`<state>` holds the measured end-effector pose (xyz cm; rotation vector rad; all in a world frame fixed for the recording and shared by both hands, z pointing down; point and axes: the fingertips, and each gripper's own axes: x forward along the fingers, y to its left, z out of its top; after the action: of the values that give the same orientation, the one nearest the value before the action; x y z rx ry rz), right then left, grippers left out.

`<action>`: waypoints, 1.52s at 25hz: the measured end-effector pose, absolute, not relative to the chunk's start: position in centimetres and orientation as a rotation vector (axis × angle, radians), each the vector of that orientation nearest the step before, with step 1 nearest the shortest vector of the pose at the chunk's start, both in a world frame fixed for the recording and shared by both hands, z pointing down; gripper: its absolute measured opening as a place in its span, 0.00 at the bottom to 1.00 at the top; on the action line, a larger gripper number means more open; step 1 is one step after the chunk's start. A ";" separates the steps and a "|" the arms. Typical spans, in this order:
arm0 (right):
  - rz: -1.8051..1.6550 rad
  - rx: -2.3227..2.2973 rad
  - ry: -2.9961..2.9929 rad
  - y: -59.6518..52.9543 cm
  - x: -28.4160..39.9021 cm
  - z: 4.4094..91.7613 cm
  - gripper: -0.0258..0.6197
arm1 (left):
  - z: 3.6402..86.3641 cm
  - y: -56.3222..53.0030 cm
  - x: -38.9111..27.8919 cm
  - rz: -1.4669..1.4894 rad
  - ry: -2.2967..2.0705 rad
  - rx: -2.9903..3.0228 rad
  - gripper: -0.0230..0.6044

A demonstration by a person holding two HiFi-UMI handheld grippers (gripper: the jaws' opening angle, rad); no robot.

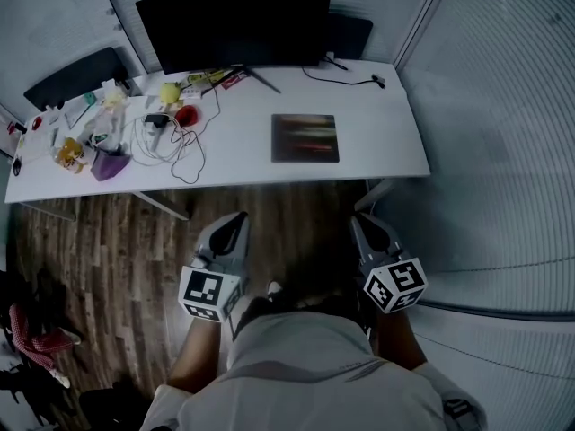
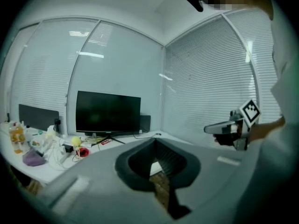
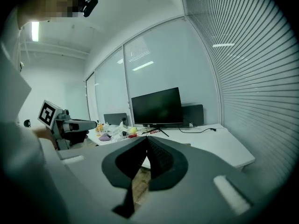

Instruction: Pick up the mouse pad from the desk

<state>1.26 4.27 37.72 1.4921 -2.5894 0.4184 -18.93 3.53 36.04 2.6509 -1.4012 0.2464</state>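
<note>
Left gripper (image 1: 237, 221) and right gripper (image 1: 363, 221) are both out in front of me over the wood floor (image 1: 108, 241). They sit short of the worktop (image 1: 386, 142), not touching it, tips aimed at its near edge. In the left gripper view the fingers (image 2: 176, 164) are pressed together, pinching nothing, and I only see floor through the slot below the seam. Right gripper view is the same: fingers (image 3: 162, 161) closed tip to tip, nothing pinched. The left marker cube (image 1: 212, 293) and the right marker cube (image 1: 395, 284) sit close to my torso. The mouse pad (image 1: 305, 138) lies flat on the right half of the worktop. It is dark with a streaky print, in front of the monitor (image 1: 235, 21) and a bit right of its stand. It is well apart from both grippers and lies across from the gap between the 2. The left half of the worktop is cluttered: white cables (image 1: 171, 142), a red item (image 1: 186, 114), a yellow ball (image 1: 170, 92) and a purple item (image 1: 110, 163). There are small bottles and boxes further left that I cannot make out. A black cable (image 1: 346, 81) runs along the back right of the worktop. Slatted blinds (image 1: 503, 106) cover the wall on the right.
</note>
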 end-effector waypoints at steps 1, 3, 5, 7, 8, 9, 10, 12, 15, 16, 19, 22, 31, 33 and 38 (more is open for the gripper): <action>0.417 1.488 -2.585 3.8 0.8 37.8 0.05 | 36.2 2.9 -19.2 0.243 -1.398 2.652 0.04; 0.419 1.471 -2.572 3.0 0.0 38.2 0.05 | 36.4 1.9 -19.6 0.223 -1.394 2.647 0.04; 0.429 1.462 -2.558 2.2 -0.3 38.5 0.05 | 36.5 1.2 -19.7 0.203 -1.382 2.636 0.04; 0.444 1.457 -2.555 1.2 -0.3 38.7 0.05 | 36.6 0.3 -19.4 0.194 -1.364 2.649 0.04; 0.453 1.452 -2.557 0.7 -0.3 38.9 0.05 | 36.7 -0.2 -19.2 0.200 -1.359 2.656 0.04; 0.462 1.446 -2.559 0.2 -0.2 39.1 0.05 | 37.0 -0.7 -19.0 0.208 -1.357 2.656 0.04; 0.473 1.438 -2.562 -0.5 0.0 39.4 0.05 | 37.2 -1.3 -18.7 0.215 -1.357 2.650 0.04; 0.495 1.415 -2.572 -1.9 0.5 40.1 0.05 | 37.5 -2.7 -18.0 0.218 -1.367 2.633 0.04; 0.509 1.372 -2.602 -5.0 1.7 40.8 0.05 | 37.5 -5.3 -16.2 0.238 -1.380 2.614 0.04; 0.516 1.360 -2.613 -6.3 2.3 41.0 0.05 | 37.6 -6.2 -15.5 0.250 -1.383 2.606 0.04; 0.543 1.329 -2.648 -10.6 4.3 41.6 0.05 | 37.8 -9.4 -13.2 0.272 -1.423 2.588 0.04; 0.548 1.294 -2.688 -15.0 6.8 41.9 0.05 | 37.3 -13.5 -10.8 0.289 -1.481 2.585 0.04; 0.618 1.271 -2.710 -25.4 13.9 43.3 0.05 | 38.7 -19.8 -3.1 0.442 -1.443 2.594 0.04; 0.640 1.255 -2.698 -26.4 14.4 44.3 0.05 | 39.4 -20.8 -2.5 0.443 -1.434 2.581 0.04; 0.709 1.205 -2.634 -27.4 13.2 47.2 0.05 | 41.2 -22.7 -2.8 0.396 -1.385 2.548 0.04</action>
<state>13.23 -27.43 47.22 1.2054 -2.6342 0.7087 -2.85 -22.72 41.23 2.5480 -1.3854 0.3962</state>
